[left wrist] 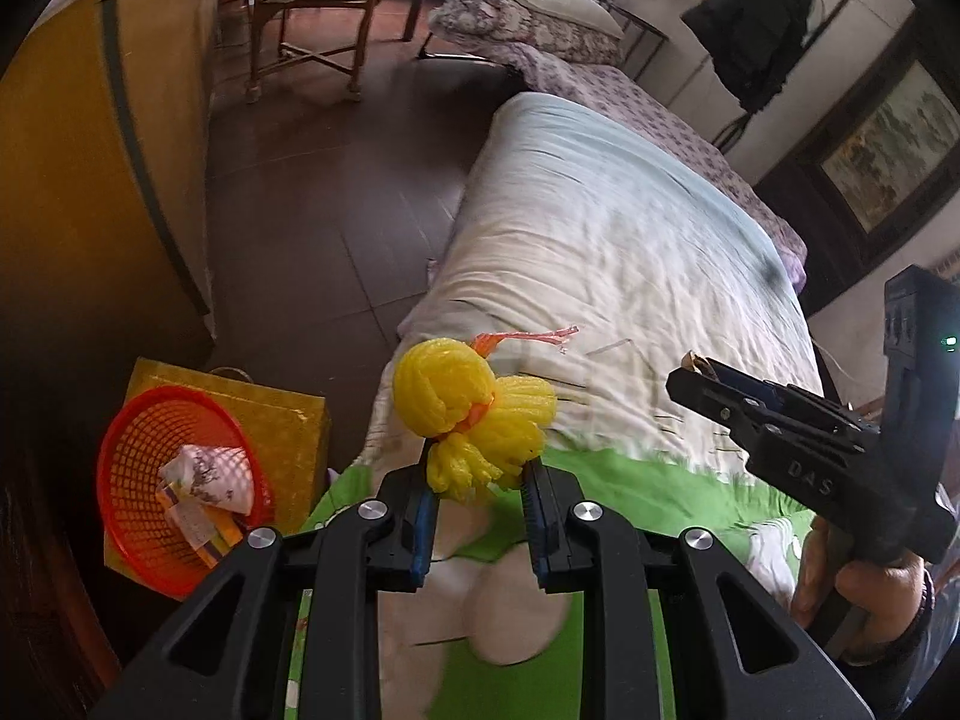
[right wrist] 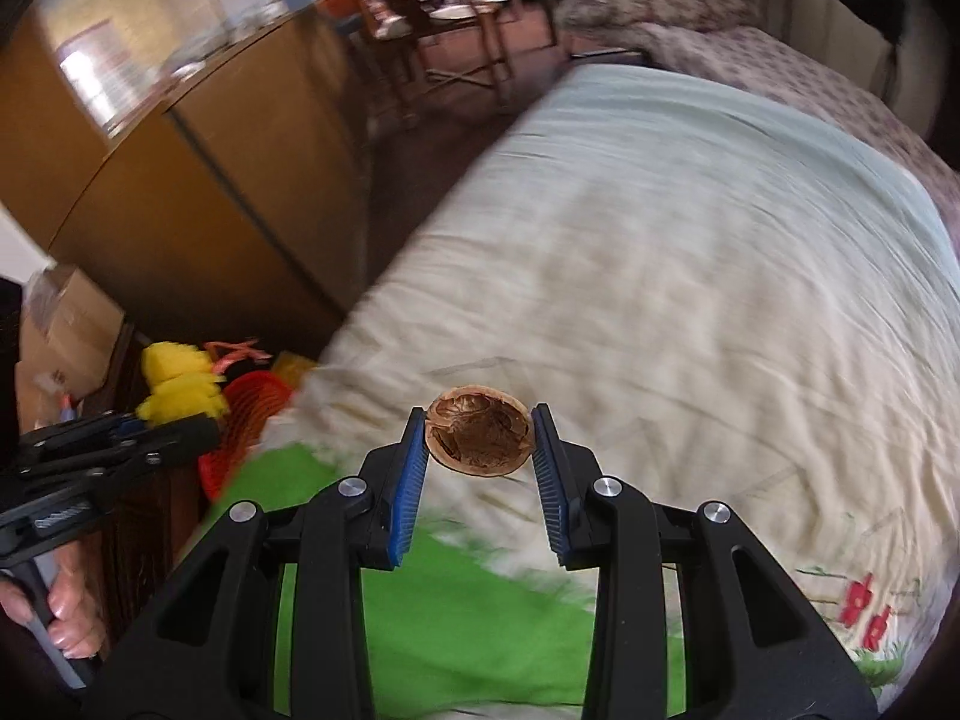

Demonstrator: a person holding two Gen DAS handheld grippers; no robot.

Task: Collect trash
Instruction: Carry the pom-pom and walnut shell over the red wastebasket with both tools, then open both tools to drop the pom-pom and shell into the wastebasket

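Up close in the left wrist view, the left gripper is clamped on the lower tuft of a yellow foam net, which stands up from between the blue pads at the centre of the frame, an orange tie sticking out from its top. Behind it stretches a bed with a pale, creased cover and a green patterned patch near the bottom of the frame. At lower left, on the floor beside the bed, an orange basket sits on a yellow box and already holds crumpled paper. Over in the right wrist view, the right gripper is closed on a brown walnut shell half, its hollow side facing the camera, held above the bed cover at frame centre. At far left of that view the other tool shows with the yellow net.
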